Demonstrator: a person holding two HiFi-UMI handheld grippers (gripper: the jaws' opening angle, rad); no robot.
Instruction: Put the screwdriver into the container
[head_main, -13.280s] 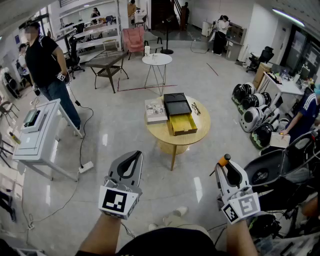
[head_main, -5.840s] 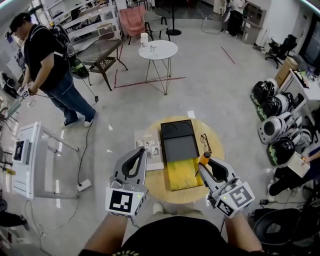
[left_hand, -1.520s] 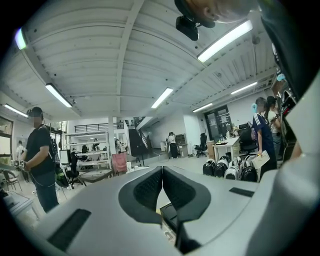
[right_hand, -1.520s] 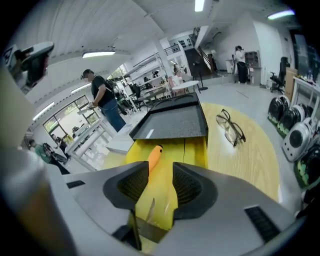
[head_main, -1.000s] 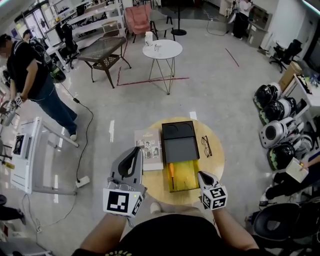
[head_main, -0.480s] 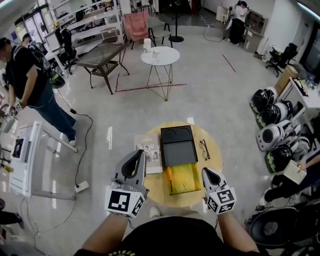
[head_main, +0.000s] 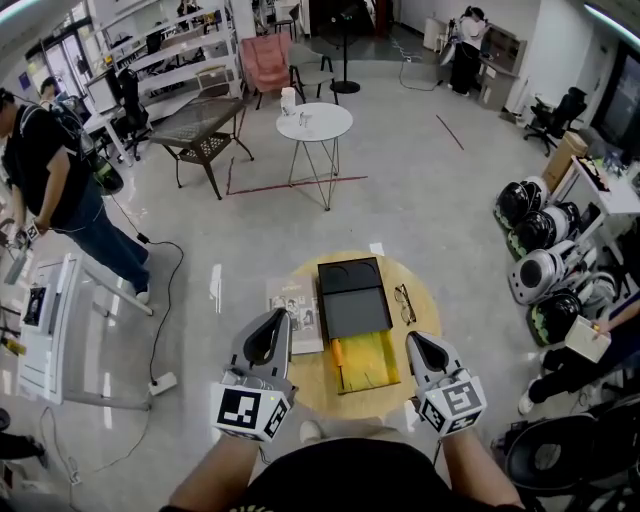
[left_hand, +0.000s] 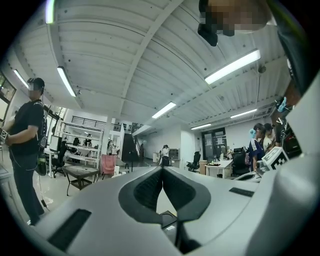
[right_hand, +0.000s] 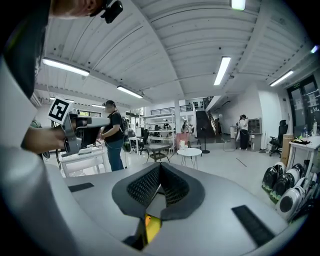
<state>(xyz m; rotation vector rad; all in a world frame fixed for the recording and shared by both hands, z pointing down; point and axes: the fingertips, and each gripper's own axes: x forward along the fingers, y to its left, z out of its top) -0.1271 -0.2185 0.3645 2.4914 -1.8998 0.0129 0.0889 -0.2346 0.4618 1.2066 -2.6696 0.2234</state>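
Glossy grey floor (head_main: 420, 190) beneath a ribbed white ceiling (right_hand: 190, 40) with strip lights (right_hand: 222, 70), dotted with round white table (head_main: 314, 121), pink armchair (head_main: 265, 60), dark low table (head_main: 200, 125) and shelving (head_main: 180, 35).

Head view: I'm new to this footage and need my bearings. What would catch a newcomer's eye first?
The bright yellow container stands out. It sits open in front of a black box on the round wooden table, and the orange-handled screwdriver lies inside along its left wall. In the foreground, the left gripper and right gripper flank it, both with fingers shut and nothing held.
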